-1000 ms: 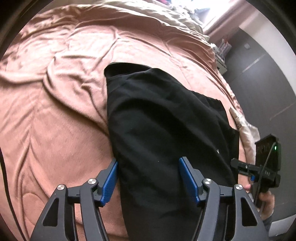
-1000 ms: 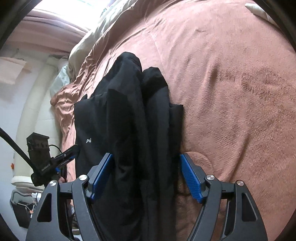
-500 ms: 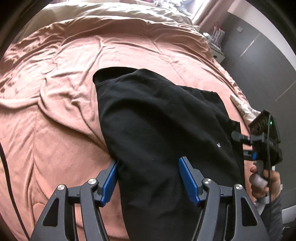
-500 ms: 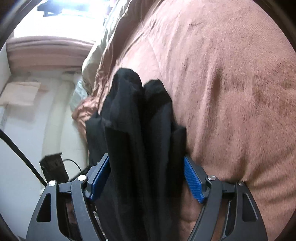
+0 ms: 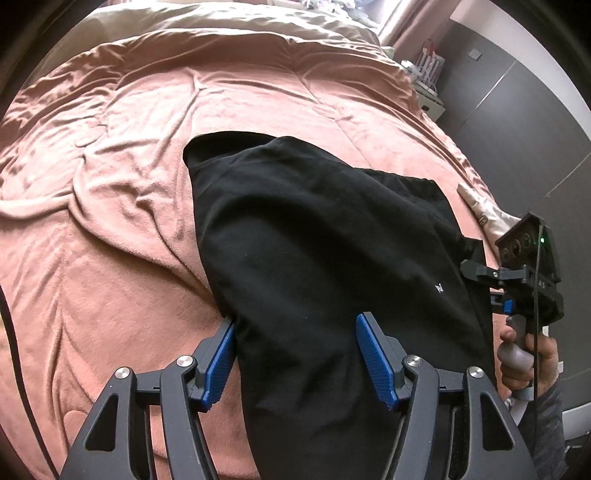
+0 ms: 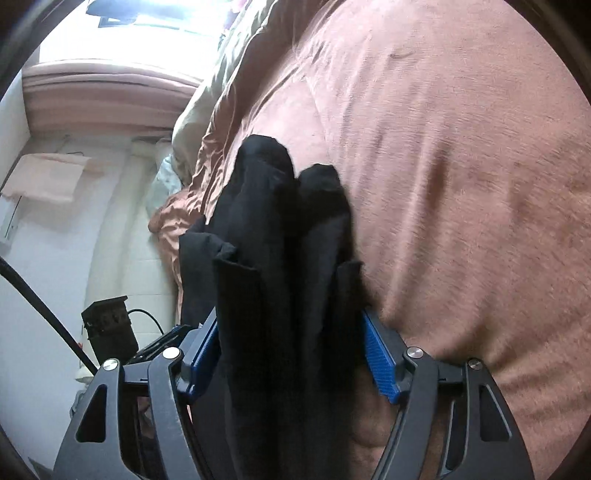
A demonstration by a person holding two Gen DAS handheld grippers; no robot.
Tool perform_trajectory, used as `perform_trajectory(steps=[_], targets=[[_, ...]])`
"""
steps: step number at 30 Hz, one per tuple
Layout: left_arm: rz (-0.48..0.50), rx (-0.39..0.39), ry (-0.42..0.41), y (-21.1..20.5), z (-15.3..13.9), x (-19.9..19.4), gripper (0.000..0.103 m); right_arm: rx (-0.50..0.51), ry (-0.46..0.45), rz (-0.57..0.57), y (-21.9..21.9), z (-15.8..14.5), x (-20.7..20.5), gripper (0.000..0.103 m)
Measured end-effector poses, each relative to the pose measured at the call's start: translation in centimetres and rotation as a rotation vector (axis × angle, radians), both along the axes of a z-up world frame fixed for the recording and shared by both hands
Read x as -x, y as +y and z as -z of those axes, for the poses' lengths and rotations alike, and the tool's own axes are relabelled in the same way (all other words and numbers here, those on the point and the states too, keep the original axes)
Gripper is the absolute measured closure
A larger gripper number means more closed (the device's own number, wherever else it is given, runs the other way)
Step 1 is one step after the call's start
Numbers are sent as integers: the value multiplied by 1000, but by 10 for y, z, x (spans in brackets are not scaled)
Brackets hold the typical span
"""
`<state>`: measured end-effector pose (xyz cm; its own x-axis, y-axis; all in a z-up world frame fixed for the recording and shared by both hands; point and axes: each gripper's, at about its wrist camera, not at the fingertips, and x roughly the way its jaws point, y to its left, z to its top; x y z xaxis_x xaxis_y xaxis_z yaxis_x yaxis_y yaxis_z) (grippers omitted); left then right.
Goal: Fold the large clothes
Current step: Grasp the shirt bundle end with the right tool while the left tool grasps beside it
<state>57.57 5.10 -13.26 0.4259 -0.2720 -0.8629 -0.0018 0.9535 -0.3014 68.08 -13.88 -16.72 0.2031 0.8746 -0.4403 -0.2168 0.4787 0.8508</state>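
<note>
A black garment [image 5: 325, 236] lies folded lengthwise on the pink blanket [image 5: 110, 184] of a bed. My left gripper [image 5: 297, 360] stands open over its near end; the left pad is at the cloth's edge and the right pad rests over the cloth. At the garment's right edge a hand [image 5: 524, 354] holds the right gripper's body [image 5: 524, 273]. In the right wrist view the stacked black garment [image 6: 288, 236] fills the gap of my right gripper [image 6: 291, 354], whose jaws are closing around it, with cloth touching both blue pads.
Beige bedding [image 5: 229, 22] lies at the head of the bed. A dark wardrobe wall [image 5: 517, 110] and a white bedside unit [image 5: 428, 99] stand on the right. A pale cloth [image 5: 480, 218] hangs at the bed's right edge. The left gripper's body [image 6: 110, 325] shows beside a white wall.
My right gripper has sunk toward the bed and slid onto the garment's end, its jaws narrowing a little. The left gripper has rolled slightly and stayed in place.
</note>
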Motion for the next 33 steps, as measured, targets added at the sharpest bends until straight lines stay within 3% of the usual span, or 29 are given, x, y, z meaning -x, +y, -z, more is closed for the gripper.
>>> perform_trajectory(steps=[3, 4, 6, 10, 12, 16, 20, 24, 33], targets=[[1, 19, -4, 3, 1, 0, 37, 35, -6, -9, 13, -3, -5, 39], [0, 28, -6, 4, 1, 0, 37, 49, -11, -4, 16, -3, -7, 54], [-14, 67, -10, 11, 3, 1, 37, 52, -12, -2, 11, -7, -6, 70], [-95, 184, -17, 36, 10, -1, 34, 55, -49, 22, 13, -13, 1, 81], [-134, 216, -6, 43, 17, -8, 28, 63, -61, 29, 15, -17, 8, 83], [-152, 241, 34, 44, 30, -18, 28, 77, -95, 28, 25, -34, 21, 89], [-156, 271, 25, 44, 24, -15, 50, 81, -138, 27, 29, -47, 32, 92], [-144, 271, -8, 41, 3, -4, 63, 68, -171, 32, 31, -60, 46, 93], [-113, 282, -133, 29, -65, 27, 70, 21, -289, 41, 4, -93, 103, 93]])
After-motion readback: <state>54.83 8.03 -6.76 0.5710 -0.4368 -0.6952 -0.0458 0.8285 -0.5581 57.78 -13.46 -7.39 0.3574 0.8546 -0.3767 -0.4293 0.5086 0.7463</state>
